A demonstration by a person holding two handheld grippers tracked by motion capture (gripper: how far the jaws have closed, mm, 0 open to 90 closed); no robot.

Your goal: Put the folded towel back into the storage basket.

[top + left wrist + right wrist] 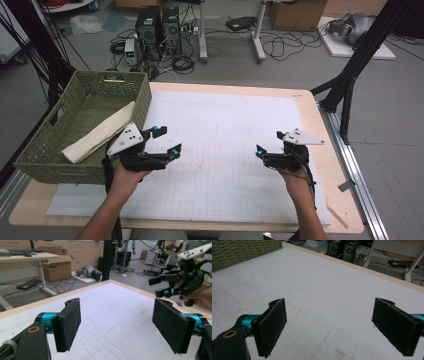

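Progress looks close to complete from my seat: the folded cream cloth already lies inside the green basket, slanting from the near-left corner up toward the right wall, and the white gridded mat on the table carries nothing else to pick up. Taking the centre of the mat as the dial, the basket with the cloth sits at about ten o'clock, hanging partly over the table's left edge. My left gripper hovers at roughly eight o'clock, just beside the basket's right wall, and my right gripper hangs at about four o'clock, well apart from the other. I judge what is left to be little more than drawing both hands back, unless the cloth wants tidying in the basket. On the left claw, its own view shows the black pads standing wide apart with bare mat between them, holding and touching nothing; the right gripper shows farther off at two o'clock in that view. On the right claw, its own view shows the pads spread equally wide, empty, with a corner of the basket at eleven o'clock.
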